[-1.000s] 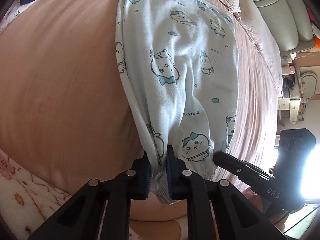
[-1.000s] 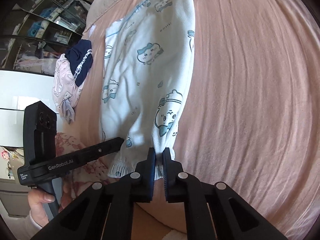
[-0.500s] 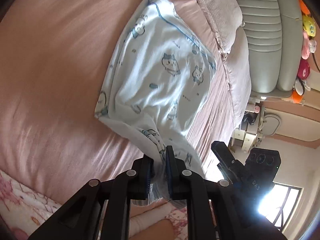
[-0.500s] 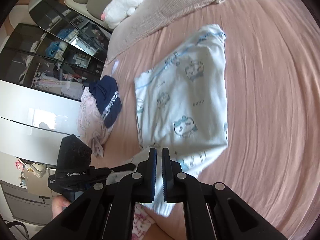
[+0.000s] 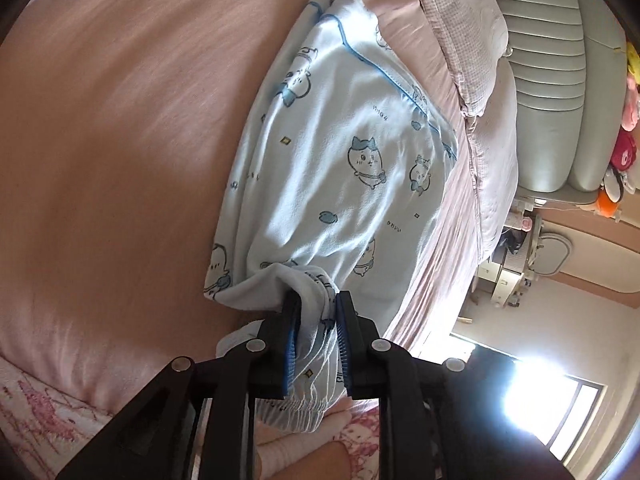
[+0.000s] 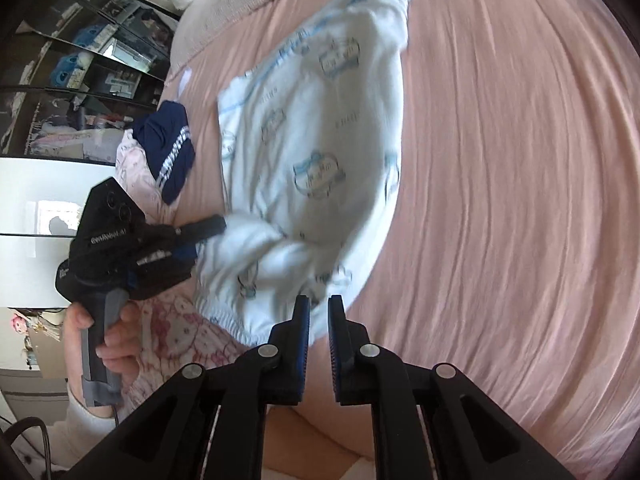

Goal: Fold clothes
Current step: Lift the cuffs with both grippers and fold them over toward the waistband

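Left wrist view: left claw (image 5: 316, 312) clamped on the gathered cuff of the pyjamas (image 5: 344, 168), elastic hem bunched between its pads. Garment, pale blue with cartoon print, doubled over and lying on the pink bed (image 5: 104, 152), waistband toward the pillow (image 5: 460, 24) and headboard (image 5: 548, 76). Right wrist view: right claw (image 6: 318, 312) with jaws parted, fabric edge just beyond the tips but not pinched; image blurred. Left claw (image 6: 200, 232) seen gripping the cuff. Navy garment (image 6: 168, 148) lies apart, near the bed edge.
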Tool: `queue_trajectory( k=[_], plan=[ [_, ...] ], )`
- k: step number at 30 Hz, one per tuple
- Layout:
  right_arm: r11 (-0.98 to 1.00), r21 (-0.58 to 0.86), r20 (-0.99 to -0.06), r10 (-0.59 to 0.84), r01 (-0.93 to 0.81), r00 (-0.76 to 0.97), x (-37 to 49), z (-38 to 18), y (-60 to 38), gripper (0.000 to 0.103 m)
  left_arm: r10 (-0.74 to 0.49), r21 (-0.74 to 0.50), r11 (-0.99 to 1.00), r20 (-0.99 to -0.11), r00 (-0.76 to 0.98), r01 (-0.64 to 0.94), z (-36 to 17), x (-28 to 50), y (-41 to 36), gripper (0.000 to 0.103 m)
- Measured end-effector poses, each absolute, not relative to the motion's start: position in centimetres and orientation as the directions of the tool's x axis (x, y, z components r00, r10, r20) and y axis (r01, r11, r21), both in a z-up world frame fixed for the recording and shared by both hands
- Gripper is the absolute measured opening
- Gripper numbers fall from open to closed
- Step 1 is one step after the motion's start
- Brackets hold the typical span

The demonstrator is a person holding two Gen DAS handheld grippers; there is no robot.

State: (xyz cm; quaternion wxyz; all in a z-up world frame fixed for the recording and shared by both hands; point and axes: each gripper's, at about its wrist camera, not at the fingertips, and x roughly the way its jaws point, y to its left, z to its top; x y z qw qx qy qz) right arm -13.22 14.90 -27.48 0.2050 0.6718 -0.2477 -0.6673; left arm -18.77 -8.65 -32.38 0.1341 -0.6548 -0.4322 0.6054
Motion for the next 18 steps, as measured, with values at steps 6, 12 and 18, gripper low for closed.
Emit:
queue_trajectory(
  k=[6,12,18],
  plan=[
    [-0.807,0.579,-0.815,-0.578,-0.12,-0.041,-11.4,-29.5,13.6,0.041,0.715,-0.694,-0.607,-0.69,-0.117,0.386,-31.6,-17.8,-7.7,0.062],
    [-0.68,0.689,-0.72,-0.683,-0.251,-0.126,-12.3,-30.3,14.5,0.055,0.511,-0.508,-0.79,-0.855,-0.088,0.342,-30.3,-16.2,-6.3,0.067],
    [-0.59,0.763,-0.628,-0.774,-0.264,-0.083,-11.5,-31.8,12.9,0.037,0.612,-0.583,-0.725,-0.789,-0.044,0.368,-32.9,-14.1,-5.8,0.043]
  ],
)
